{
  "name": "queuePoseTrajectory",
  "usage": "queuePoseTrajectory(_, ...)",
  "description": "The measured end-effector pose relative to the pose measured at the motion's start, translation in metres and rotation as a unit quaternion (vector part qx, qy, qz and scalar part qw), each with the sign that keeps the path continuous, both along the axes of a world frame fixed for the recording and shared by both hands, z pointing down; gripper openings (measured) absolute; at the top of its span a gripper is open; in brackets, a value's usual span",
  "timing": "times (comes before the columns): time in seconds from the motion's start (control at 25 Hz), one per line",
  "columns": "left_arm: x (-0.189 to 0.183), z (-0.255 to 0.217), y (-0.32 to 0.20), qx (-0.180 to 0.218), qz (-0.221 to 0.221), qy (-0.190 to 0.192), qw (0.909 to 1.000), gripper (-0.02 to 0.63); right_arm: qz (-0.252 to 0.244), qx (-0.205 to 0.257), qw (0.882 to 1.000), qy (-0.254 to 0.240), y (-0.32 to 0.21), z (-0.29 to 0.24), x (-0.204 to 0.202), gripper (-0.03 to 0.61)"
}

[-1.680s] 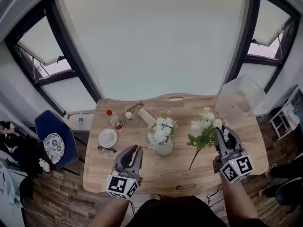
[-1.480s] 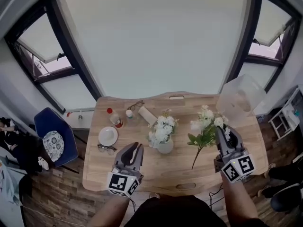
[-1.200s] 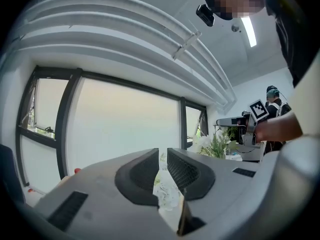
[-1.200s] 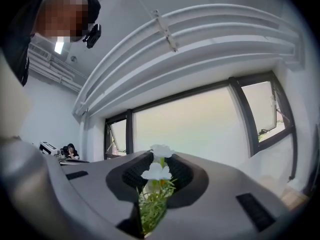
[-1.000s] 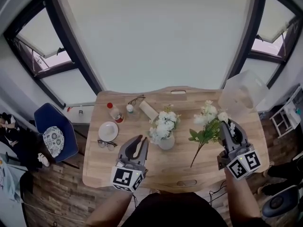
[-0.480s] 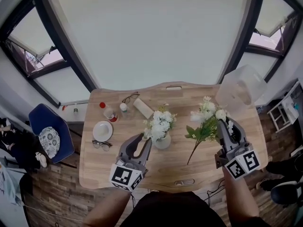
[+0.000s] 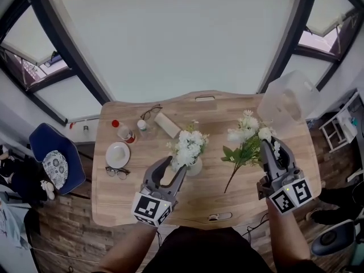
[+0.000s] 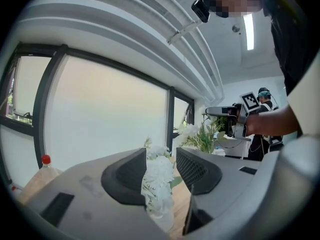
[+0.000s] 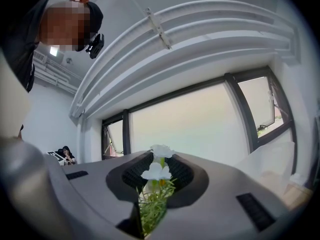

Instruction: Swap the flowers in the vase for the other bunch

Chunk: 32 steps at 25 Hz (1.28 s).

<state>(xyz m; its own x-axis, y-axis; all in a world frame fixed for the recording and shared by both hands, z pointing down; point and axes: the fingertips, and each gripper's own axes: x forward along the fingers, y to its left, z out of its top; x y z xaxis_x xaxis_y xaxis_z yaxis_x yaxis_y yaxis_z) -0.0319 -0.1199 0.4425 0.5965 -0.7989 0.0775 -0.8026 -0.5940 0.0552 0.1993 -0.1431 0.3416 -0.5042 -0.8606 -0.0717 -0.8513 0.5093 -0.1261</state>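
Note:
A small pale vase (image 7: 194,167) stands mid-table with a bunch of white flowers (image 7: 186,147) in it. My left gripper (image 7: 175,167) is right in front of the vase, pointing level, and its jaws are opening. In the left gripper view the white flowers (image 8: 158,176) stand between the spread jaws, with no pad pressing on them. My right gripper (image 7: 272,148) is shut on the other bunch (image 7: 244,143), white blooms with green leaves, held above the table's right side. That held bunch (image 9: 156,190) shows between the jaws in the right gripper view.
A white plate (image 7: 118,154), spectacles (image 7: 118,172), a red-capped bottle (image 7: 121,131), a small bottle (image 7: 141,127) and a beige block (image 7: 168,124) lie at the table's left and back. A clear plastic tub (image 7: 287,103) stands at the back right. A blue chair (image 7: 50,159) is left of the table.
My left gripper has moved forward to the vase and its jaws have gone from shut to apart around the white flowers. The right gripper keeps its bunch almost still.

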Motion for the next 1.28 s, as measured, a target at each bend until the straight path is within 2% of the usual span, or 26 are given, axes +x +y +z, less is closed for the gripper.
queuePoseTrajectory(0.2,0.0,0.007,-0.008,-0.002,0.0,-0.009,1.0,0.176,0.009,-0.008,1.0,-0.001,-0.002,0.008,0.005,0.087)
queuePoseTrajectory(0.48,0.01,0.017,-0.015,-0.015,0.017,-0.022,0.9995,0.233,0.019,-0.014,1.0,-0.004,-0.006,0.013,0.01,0.087)
queuePoseTrajectory(1.04,0.02,0.042,-0.026,-0.053,0.027,-0.052,0.9969,0.255,0.02,-0.029,0.999,-0.007,-0.006,0.025,0.011,0.087)
queuePoseTrajectory(1.2,0.019,0.041,-0.025,-0.05,0.024,-0.059,0.9967,0.188,0.022,-0.034,0.999,-0.009,-0.005,0.028,0.011,0.087)
queuePoseTrajectory(1.28,0.016,0.04,-0.025,-0.048,0.015,-0.058,0.997,0.117,0.023,-0.037,0.999,-0.011,-0.004,0.03,0.01,0.087)
